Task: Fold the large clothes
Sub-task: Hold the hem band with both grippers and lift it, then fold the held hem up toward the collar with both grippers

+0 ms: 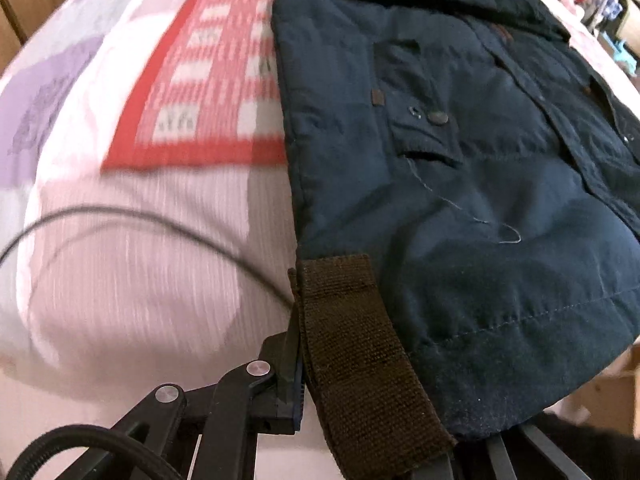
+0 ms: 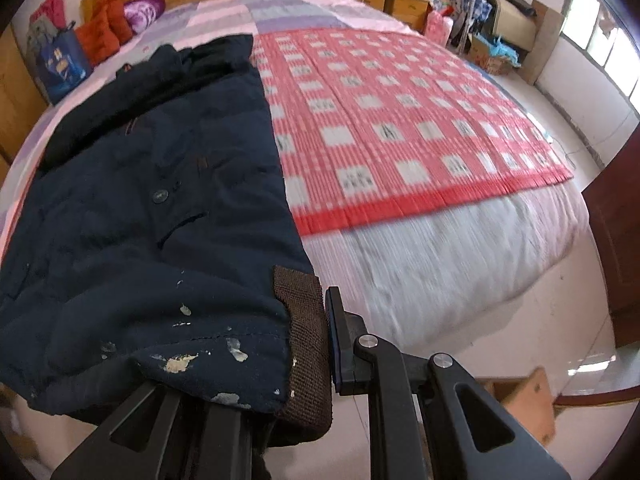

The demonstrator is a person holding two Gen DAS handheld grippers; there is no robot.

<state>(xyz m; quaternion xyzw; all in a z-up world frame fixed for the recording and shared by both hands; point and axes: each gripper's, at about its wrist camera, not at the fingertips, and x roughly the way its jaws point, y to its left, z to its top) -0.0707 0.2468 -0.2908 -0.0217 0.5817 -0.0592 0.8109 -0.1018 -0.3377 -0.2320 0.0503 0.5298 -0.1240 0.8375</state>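
— Since both tongs have hold of the hem end, I take it the jacket is about to be carried up and over toward the collar?

— That is my reading too. The left tongs [image 1: 360, 412] are clamped on the brown ribbed band [image 1: 360, 360] at one near corner of the navy padded jacket [image 1: 460, 160]; only one finger [image 1: 286, 376] shows beside the band, the other lies under the cloth. The right tongs [image 2: 280, 364] pinch the matching brown band [image 2: 306, 344] at the other near corner, one finger [image 2: 340, 344] pressed to its right side, the other hidden beneath the fabric.

— Why the corners?

— Gripping both ends of the hem keeps that edge straight, so the fold should come out square, I judge.

— And where does the jacket lie?

— On the bed [image 2: 440, 248], along the left half in the right wrist view, collar far, hem near and raised at the bed's near edge. Its right side overlaps the left edge of the red-and-white checked mat [image 2: 400, 120].

— How does it look?

— Dark navy, quilted, thick. A dark button [image 2: 159, 196] and a pocket slit sit mid-front. Pale flecks [image 2: 180, 362], paint or dirt, I cannot tell which, spot the hem. A loose pale thread [image 1: 472, 212] trails across the front in the left wrist view. The background is blurred.

— Anything to watch?

— The padding is bulky, so the fold may spring back.
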